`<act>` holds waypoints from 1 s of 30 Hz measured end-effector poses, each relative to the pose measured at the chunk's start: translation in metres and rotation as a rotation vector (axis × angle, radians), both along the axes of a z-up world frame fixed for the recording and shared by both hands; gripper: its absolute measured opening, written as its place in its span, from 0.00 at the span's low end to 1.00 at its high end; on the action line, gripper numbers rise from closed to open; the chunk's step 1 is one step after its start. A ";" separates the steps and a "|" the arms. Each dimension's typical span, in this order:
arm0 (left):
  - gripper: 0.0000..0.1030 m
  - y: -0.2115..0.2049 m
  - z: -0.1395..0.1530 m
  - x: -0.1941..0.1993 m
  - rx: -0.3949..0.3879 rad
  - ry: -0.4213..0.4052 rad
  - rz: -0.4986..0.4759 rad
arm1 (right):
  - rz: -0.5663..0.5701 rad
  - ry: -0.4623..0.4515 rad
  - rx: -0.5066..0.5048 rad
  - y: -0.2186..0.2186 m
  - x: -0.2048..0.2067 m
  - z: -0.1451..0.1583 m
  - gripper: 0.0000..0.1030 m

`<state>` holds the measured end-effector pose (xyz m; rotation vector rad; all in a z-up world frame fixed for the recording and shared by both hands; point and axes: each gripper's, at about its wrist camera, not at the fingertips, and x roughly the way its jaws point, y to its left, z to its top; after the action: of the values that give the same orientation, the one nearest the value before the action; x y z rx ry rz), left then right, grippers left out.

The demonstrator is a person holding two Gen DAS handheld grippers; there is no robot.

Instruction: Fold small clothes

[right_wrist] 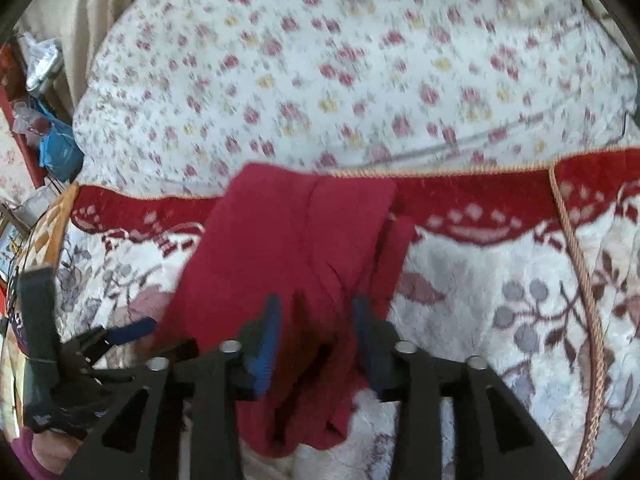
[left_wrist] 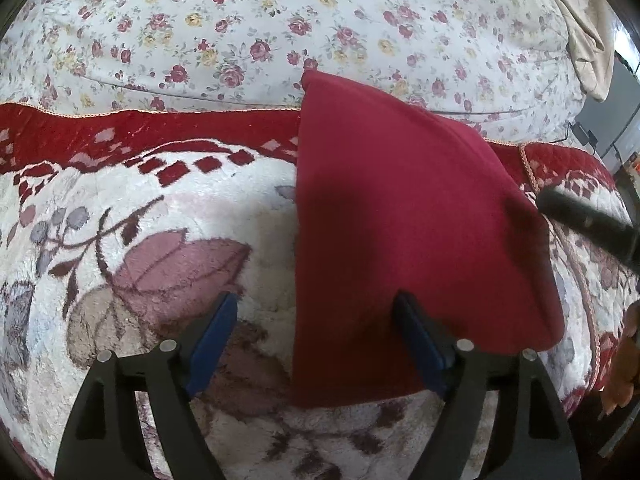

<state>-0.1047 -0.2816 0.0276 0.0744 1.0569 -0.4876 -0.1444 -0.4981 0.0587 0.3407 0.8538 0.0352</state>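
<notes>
A dark red garment (left_wrist: pixel 404 216) lies folded on a plush floral blanket (left_wrist: pixel 120 240). In the left wrist view my left gripper (left_wrist: pixel 316 304) is open, its blue-padded fingers astride the garment's left edge, the right finger over the cloth. In the right wrist view the garment (right_wrist: pixel 288 240) runs from the blanket's red border down between my right gripper's (right_wrist: pixel 316 308) fingers. The jaws stand apart with bunched red cloth between them; the view is blurred. The left gripper (right_wrist: pixel 132 330) shows at the left of that view.
A white quilt with a rose print (left_wrist: pixel 280 20) covers the bed behind the blanket. A beige cloth (left_wrist: pixel 580 40) hangs at the far right. Clutter, with a blue bag (right_wrist: pixel 60 152), stands beside the bed at left. A braided cord (right_wrist: pixel 576 248) edges the blanket.
</notes>
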 end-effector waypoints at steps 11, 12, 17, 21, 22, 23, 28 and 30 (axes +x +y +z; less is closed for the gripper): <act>0.79 -0.002 -0.001 0.001 0.003 0.005 -0.004 | -0.077 0.108 -0.024 -0.012 0.050 -0.056 0.43; 0.79 -0.002 -0.001 0.001 0.002 0.006 -0.004 | -0.089 0.103 0.005 -0.016 0.047 -0.057 0.44; 0.80 -0.001 -0.001 0.002 0.001 0.008 -0.001 | -0.087 0.096 0.009 -0.013 0.031 -0.041 0.45; 0.82 -0.001 -0.001 0.002 0.001 0.007 0.006 | -0.068 0.046 -0.012 -0.007 0.011 -0.024 0.46; 0.82 -0.001 -0.002 0.002 0.000 0.007 0.008 | -0.062 0.048 -0.021 -0.005 0.009 -0.024 0.46; 0.82 -0.001 -0.002 0.001 0.000 0.006 0.009 | -0.057 0.059 -0.028 -0.004 0.008 -0.027 0.46; 0.82 0.000 -0.001 0.002 -0.011 0.008 -0.001 | -0.086 0.103 0.053 -0.017 0.006 -0.056 0.67; 0.82 0.000 0.000 0.003 -0.032 0.018 -0.006 | -0.102 0.092 0.101 -0.026 0.000 -0.058 0.76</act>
<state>-0.1017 -0.2812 0.0280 0.0449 1.0669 -0.5108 -0.1441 -0.5242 0.0002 0.4829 0.9266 -0.0325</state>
